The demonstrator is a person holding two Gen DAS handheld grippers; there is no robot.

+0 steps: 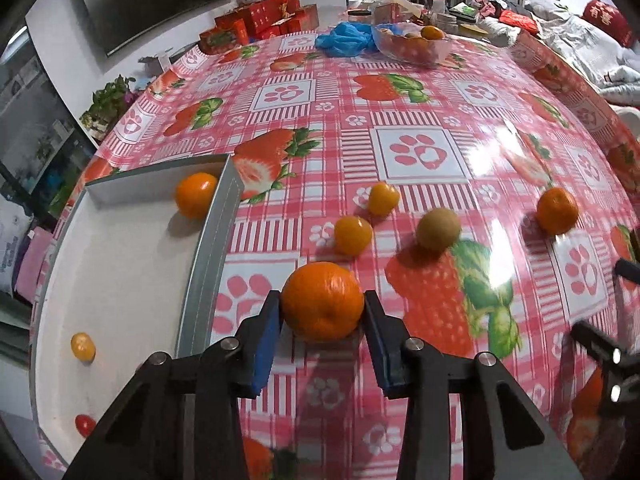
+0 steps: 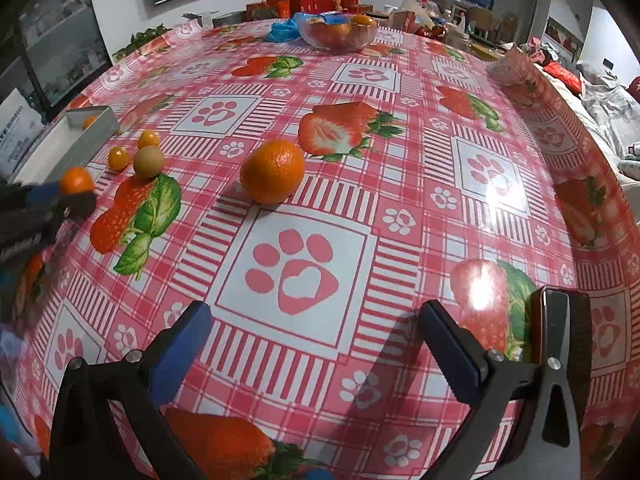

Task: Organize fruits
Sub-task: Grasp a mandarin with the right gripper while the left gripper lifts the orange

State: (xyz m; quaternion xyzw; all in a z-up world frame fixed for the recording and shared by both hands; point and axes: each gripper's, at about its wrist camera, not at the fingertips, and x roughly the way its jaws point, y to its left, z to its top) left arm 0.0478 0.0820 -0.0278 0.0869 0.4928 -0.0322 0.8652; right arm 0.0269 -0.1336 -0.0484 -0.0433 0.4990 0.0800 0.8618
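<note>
Fingers [image 1: 267, 332] clamp the orange [image 1: 322, 300]; its underside hidden.

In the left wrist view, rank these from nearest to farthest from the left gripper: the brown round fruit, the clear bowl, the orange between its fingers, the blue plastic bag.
1. Orange: between the pads of the left gripper.
2. Brown round fruit: mid-table, right of centre.
3 and 4. Clear bowl and blue plastic bag: side by side at the far edge, too close to call.

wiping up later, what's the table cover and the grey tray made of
Table cover: probably glossy vinyl or oilcloth, judging by the bright lamp glare on its printed surface. Grey tray: looks like matte cardboard with a white inside, judging by its thin, flat, folded-looking walls; uncertain.
</note>
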